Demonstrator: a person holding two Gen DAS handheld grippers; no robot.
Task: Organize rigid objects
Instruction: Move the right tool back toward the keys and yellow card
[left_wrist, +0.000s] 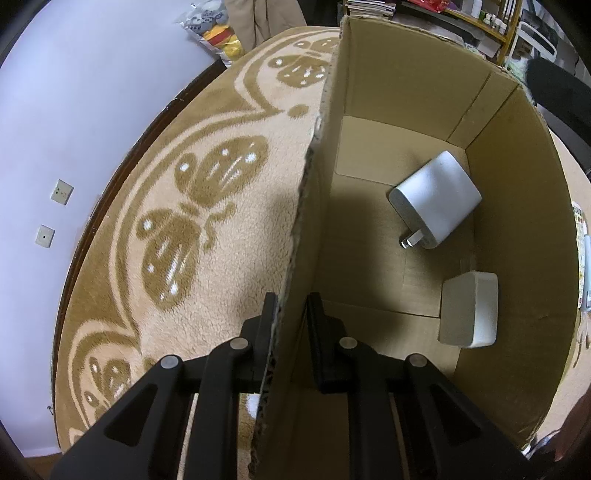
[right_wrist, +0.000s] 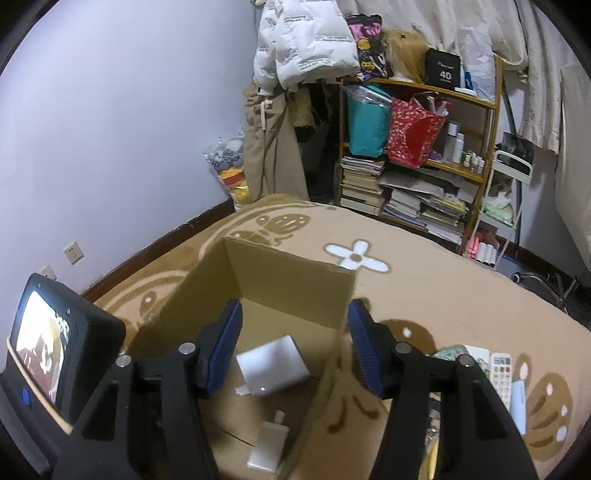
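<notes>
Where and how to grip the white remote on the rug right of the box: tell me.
Grip the white remote across its long narrow sides, around mid-length, coming from above. It lies flat on the rug, so only its slim edges offer opposing faces. The right gripper is open and nearest. A pale object lies close on its right, so clearance there looks tight.

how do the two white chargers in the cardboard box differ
The charger with prongs is the larger in the left wrist view and lies flat, its wide face up and metal prongs showing. The smaller charger shows no prongs in that view. The larger lies towards the box's far wall, the smaller nearer the left gripper. Both are white, rounded blocks lying apart on the floor of the cardboard box.
</notes>
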